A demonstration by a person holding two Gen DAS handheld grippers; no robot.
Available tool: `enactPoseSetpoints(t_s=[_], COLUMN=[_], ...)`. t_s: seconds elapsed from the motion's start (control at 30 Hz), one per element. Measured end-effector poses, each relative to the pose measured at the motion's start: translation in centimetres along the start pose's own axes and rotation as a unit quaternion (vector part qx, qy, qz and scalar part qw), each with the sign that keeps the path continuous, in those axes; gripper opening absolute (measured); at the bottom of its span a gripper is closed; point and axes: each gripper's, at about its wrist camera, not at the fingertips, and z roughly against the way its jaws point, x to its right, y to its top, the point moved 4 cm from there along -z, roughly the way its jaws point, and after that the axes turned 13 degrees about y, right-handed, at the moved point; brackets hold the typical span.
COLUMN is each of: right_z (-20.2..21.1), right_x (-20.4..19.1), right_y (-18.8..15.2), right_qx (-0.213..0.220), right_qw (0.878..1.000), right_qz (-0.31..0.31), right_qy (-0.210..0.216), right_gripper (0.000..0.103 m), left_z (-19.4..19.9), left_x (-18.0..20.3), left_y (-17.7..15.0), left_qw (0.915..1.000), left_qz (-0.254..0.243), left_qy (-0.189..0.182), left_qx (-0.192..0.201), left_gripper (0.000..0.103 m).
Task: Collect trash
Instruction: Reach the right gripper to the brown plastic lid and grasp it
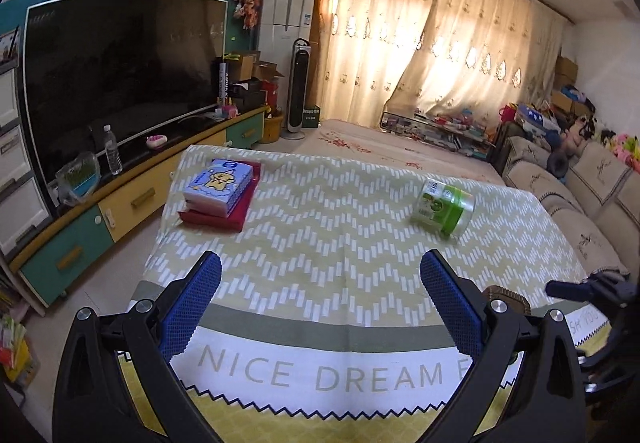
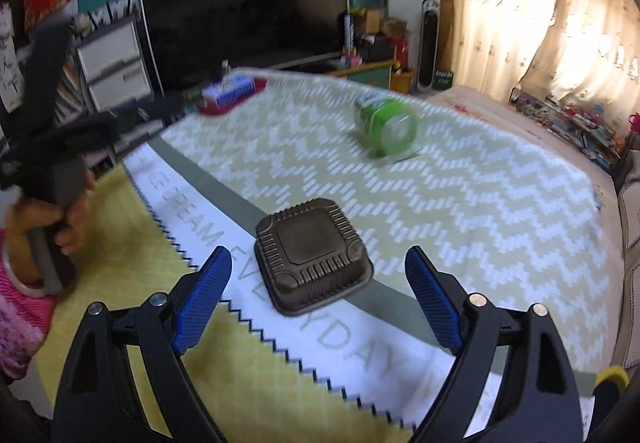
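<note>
In the right wrist view, the green bottle point(image 2: 386, 123) lying ahead of the right hand-held gripper point(image 2: 318, 297) is smeared by motion blur, its label unreadable. The tissue pack point(image 2: 228, 89) far ahead to the left is blurred too. In the left wrist view, the brown tray point(image 1: 506, 297) is mostly hidden behind the left hand-held gripper point(image 1: 320, 293)'s right finger.

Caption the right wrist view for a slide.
Open right gripper poised over an upturned brown plastic tray on the zigzag tablecloth, green bottle lying beyond.
</note>
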Motion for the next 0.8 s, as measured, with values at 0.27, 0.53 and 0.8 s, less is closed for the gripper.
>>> enactPoseSetpoints(t_s=[0.27,0.53,0.8], right_z=[-2.7,-4.4,-1.7], right_x=[0.9,0.6,-0.4], right_y=[0.8,0.9,0.2], right_qx=[-0.022,-0.054,-0.028], right_qw=[1.0,0.998,1.0], right_qz=[-0.005,0.003,-0.006], right_qy=[0.013,0.021,0.011], right_gripper=[0.084,0.065,0.064], left_z=[1.3,0.9,0.5], left_x=[0.7,1.4,1.6], left_y=[-0.1,-0.5,-0.8], left_qw=[1.0,0.9999,0.9998], left_qz=[-0.003,-0.012,-0.012], left_qy=[-0.006,-0.01,-0.01], left_qx=[0.004,-0.005,-0.011], left_gripper=[0.098,0.098,0.098])
